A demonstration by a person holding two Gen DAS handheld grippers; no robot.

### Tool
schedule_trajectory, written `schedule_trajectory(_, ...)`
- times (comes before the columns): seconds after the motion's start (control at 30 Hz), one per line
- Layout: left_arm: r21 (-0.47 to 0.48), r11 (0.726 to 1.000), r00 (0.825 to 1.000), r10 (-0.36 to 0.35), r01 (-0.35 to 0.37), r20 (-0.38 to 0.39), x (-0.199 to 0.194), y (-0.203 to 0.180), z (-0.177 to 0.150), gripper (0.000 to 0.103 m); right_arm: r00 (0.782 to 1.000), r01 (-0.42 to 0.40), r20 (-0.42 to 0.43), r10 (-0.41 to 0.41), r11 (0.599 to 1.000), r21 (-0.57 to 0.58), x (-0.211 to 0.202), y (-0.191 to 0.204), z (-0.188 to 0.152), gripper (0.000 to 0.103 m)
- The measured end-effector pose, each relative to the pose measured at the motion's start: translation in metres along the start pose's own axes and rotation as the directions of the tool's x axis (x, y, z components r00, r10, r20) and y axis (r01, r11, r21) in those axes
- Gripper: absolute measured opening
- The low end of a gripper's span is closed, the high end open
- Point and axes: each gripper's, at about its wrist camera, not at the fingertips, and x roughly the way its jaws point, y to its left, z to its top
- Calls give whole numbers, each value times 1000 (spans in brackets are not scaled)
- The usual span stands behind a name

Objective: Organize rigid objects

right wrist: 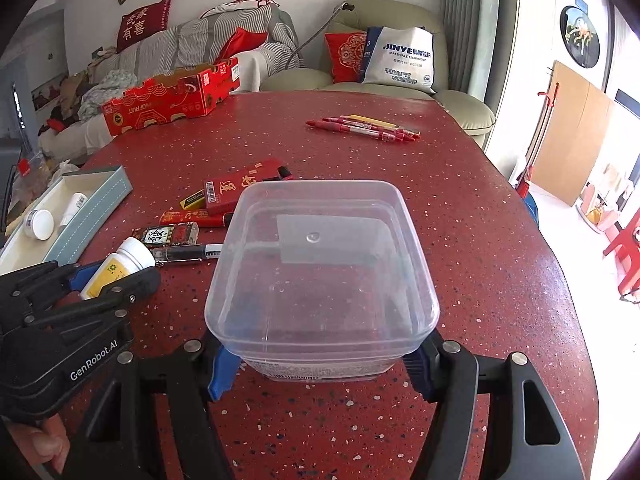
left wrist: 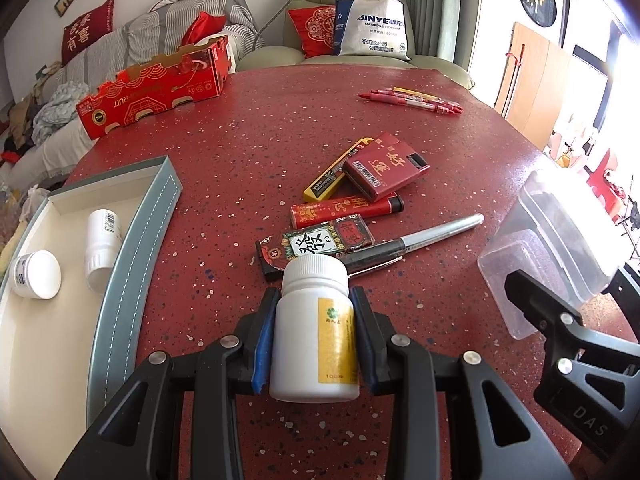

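1. The red speckled bench (left wrist: 240, 152) carries everything in front of you; take the cigarette pack (left wrist: 386, 166) near its middle as your landmark.
2. Far left of the pack sits the grey-edged tray (left wrist: 136, 236), with a white jar (left wrist: 36, 274) and a small white bottle (left wrist: 102, 248) lying inside.
3. To the pack's right and nearer you, your right hand-held gripper (right wrist: 320, 364) is closed on the near end of the clear plastic container (right wrist: 320, 264), a blue pad against each lower corner.
4. Nearer you than the pack, your left hand-held gripper (left wrist: 314, 340) is clamped on the white pill bottle (left wrist: 314, 336), a blue pad against each side, cap pointing away.
5. Just in front of the pack lie two lighters (left wrist: 346, 210) and a black pen (left wrist: 416, 242).
6. Beyond the pack, well apart, lie red pens (left wrist: 412, 100).
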Motion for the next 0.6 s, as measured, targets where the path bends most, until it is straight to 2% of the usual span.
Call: schedule_trajectory(0.6,-15,1000,1000,-21,21,0,1,5,1,38,1000,0,0,0,1000,-1,0,0,0,69)
